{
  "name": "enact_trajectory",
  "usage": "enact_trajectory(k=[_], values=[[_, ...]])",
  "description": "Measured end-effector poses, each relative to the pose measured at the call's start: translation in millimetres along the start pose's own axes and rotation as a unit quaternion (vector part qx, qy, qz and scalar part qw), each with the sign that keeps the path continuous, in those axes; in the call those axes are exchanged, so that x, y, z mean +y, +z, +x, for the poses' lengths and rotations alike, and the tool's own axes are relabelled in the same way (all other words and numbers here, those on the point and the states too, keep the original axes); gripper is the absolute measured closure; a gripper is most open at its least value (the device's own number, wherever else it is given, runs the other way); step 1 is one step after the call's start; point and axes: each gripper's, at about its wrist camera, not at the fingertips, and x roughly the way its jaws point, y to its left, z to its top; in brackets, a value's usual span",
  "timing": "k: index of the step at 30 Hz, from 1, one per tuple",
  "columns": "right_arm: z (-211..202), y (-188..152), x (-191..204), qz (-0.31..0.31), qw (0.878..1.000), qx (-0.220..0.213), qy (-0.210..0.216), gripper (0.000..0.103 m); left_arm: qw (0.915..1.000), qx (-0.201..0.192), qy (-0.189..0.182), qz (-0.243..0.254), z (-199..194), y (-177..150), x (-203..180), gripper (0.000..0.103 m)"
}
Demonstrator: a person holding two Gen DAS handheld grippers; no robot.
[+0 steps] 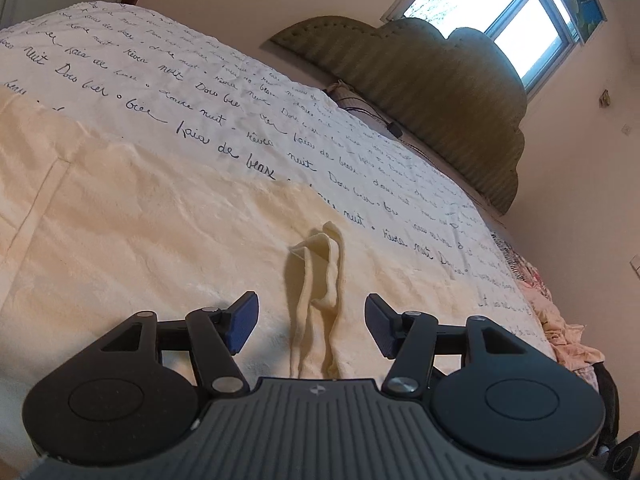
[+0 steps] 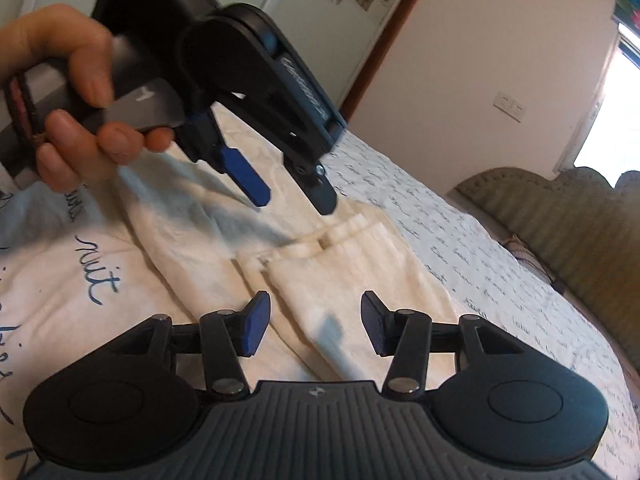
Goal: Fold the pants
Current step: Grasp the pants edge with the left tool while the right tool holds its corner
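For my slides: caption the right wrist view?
Both open grippers, right and left, hover over cream pants on a script-printed bedspread.

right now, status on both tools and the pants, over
Left tool open, above the pants' waistband. Right tool open, holding nothing. Cream pants flat on the bedspread, drawstring loose. Nothing blocking.

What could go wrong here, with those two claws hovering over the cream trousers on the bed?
Both grippers are open, so nothing is held yet. The left gripper straddles a loose drawstring; closing there might catch only the string, not the cream pants. The pants are nearly the colour of the bedspread, so a pinch could take the cover too. In the right wrist view, the left gripper works just ahead of the right gripper, so they might bump.
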Motion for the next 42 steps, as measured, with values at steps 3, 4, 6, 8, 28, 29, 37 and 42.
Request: enact_trajectory(k=[3,4,6,8,28,29,37,42], values=[[10,-2,-4,0.002,1.000,0.015,-0.014,0.054,0.9999,0.005,-0.014,-0.004,1,-2,-2,0.035],[14,-3,-5,0.005,1.000,0.022,-0.011,0.054,0.9998,0.008,-0.018,-0.005,2,-3,-3,0.035],[22,-5,0,0.003,0.999,0.031,-0.016,0.052,0.9995,0.012,-0.027,-0.008,3,-5,-3,0.034],[25,-7,8,-0.010,0.998,0.021,-0.057,0.036,0.9992,0.015,-0.035,-0.013,4,-6,-2,0.030],[44,-5,18,-0.102,0.992,0.015,-0.077,0.072,0.9946,0.018,-0.082,-0.061,-3,-5,0,0.016],[45,-4,17,-0.101,0.992,0.016,-0.067,0.079,0.9940,0.021,-0.087,-0.063,-2,-5,0,0.016],[22,2,-49,0.097,0.994,-0.041,0.014,0.095,0.9788,0.078,-0.146,-0.121,23,5,-4,0.015],[0,0,-79,0.153,0.985,-0.074,0.042,0.096,0.9758,0.082,-0.141,-0.145,59,15,-18,0.015]])
